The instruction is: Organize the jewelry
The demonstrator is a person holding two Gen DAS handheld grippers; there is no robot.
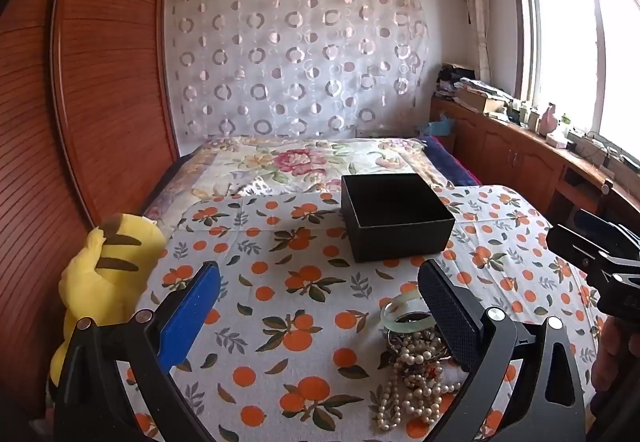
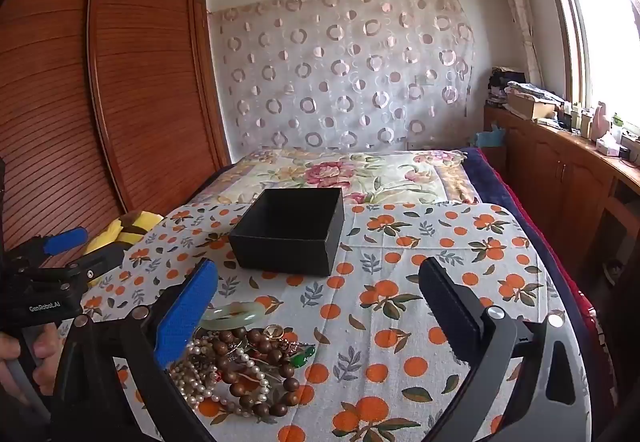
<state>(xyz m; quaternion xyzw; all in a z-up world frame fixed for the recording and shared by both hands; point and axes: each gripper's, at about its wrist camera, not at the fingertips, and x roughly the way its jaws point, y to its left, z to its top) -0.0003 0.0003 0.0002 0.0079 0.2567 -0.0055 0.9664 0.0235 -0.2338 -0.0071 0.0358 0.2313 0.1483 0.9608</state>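
A tangled heap of jewelry [image 2: 240, 370] lies on an orange-patterned cloth [image 2: 400, 322] spread over a bed: white pearl strands [image 1: 416, 378], a string of brown wooden beads [image 2: 256, 390], a green stone [image 2: 306, 354] and a pale jade bangle [image 2: 236, 314] resting at the heap's far edge. Beyond it, well apart, an open black box [image 2: 288, 234] stands upright on the same cloth, nothing visible inside. The left gripper [image 1: 320, 302] hangs above the cloth with its jaws spread wide and nothing between them, its dark pad just beside the heap. The right gripper [image 2: 316, 298] is likewise wide and holds nothing, its blue pad overlapping the bangle's near side in view. A yellow striped plush toy [image 1: 108, 270] sits at the bed's left edge against a wooden wardrobe [image 1: 80, 82]. A floral quilt [image 1: 304, 162] and ring-patterned curtain [image 1: 296, 58] lie beyond.
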